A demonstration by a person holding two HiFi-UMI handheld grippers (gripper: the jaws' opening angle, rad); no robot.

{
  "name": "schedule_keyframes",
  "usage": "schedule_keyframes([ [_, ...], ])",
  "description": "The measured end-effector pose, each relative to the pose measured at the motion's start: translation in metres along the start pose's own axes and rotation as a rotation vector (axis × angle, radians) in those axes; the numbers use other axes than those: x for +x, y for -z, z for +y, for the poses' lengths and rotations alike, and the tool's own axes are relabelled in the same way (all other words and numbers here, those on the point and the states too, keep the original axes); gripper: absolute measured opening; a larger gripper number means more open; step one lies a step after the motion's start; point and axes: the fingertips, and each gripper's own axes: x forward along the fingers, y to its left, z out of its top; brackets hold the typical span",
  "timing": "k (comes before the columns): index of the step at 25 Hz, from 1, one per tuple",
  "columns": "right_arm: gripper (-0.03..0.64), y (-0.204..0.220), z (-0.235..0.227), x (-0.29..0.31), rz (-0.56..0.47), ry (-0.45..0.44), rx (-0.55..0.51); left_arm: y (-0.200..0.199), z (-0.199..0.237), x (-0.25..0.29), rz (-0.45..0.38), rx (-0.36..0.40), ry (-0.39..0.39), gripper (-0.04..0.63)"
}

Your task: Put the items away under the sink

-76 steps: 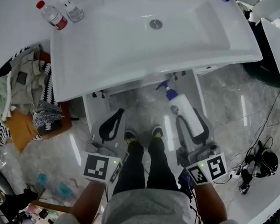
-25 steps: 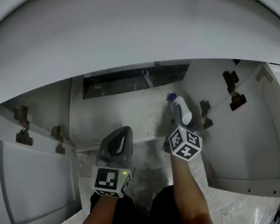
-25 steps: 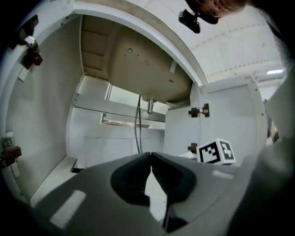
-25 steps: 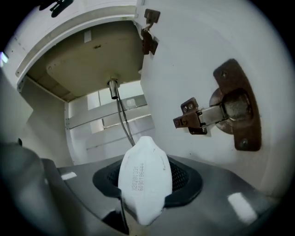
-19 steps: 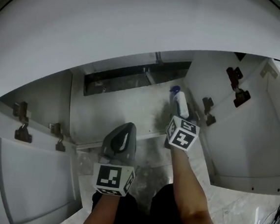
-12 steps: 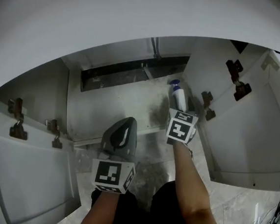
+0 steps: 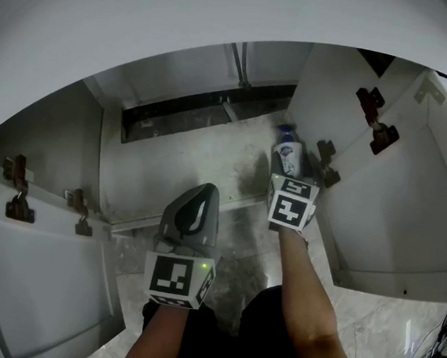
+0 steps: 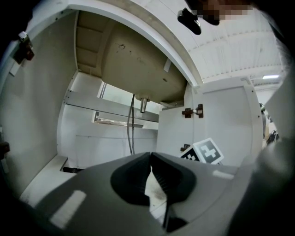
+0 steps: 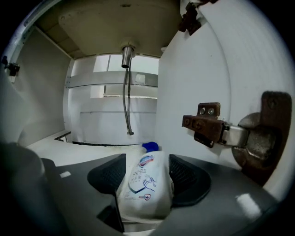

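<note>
Right gripper view | right gripper (image 9: 146, 171): jaws just opening, released | white bottle (image 9: 144, 186) between them, long axis toward 12 o'clock, blue cap (image 9: 150, 146) far | left gripper (image 8: 150, 155): clenched, empty

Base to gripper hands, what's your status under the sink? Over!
Left gripper shut, empty. Right gripper jaws just opened wide, white bottle between them, on the cabinet floor. Door hinge close beside, nothing blocking.

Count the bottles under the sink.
1. The white plastic bottle with a blue cap sits by the cabinet's right wall, between the right gripper's jaws, which have just been opening. Others may be hidden.
</note>
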Motion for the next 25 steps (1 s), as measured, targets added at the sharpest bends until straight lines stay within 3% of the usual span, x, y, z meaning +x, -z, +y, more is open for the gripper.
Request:
schedule_keyframes([
  [11,0.286,-0.033,0.036,-0.028,-0.105,-0.097,-0.047,0.0,-0.005,0.004,0.0,-0.018,0.002,0.014],
  [15,0.197,-0.043,0.053,-0.036,-0.152,-0.155,-0.07,0.0,-0.006,0.005,0.0,-0.016,0.003,0.014],
  [19,0.012,-0.058,0.066,-0.048,-0.245,-0.206,-0.057,-0.007,0.0,0.003,-0.028,-0.021,-0.046,0.014],
  [22,-0.002,-0.066,0.087,-0.059,-0.301,-0.293,-0.106,-0.014,0.009,-0.001,-0.068,-0.03,-0.102,0.014],
  [25,-0.002,-0.071,0.106,-0.073,-0.324,-0.366,-0.151,-0.017,0.012,-0.004,-0.057,-0.04,-0.109,0.014],
])
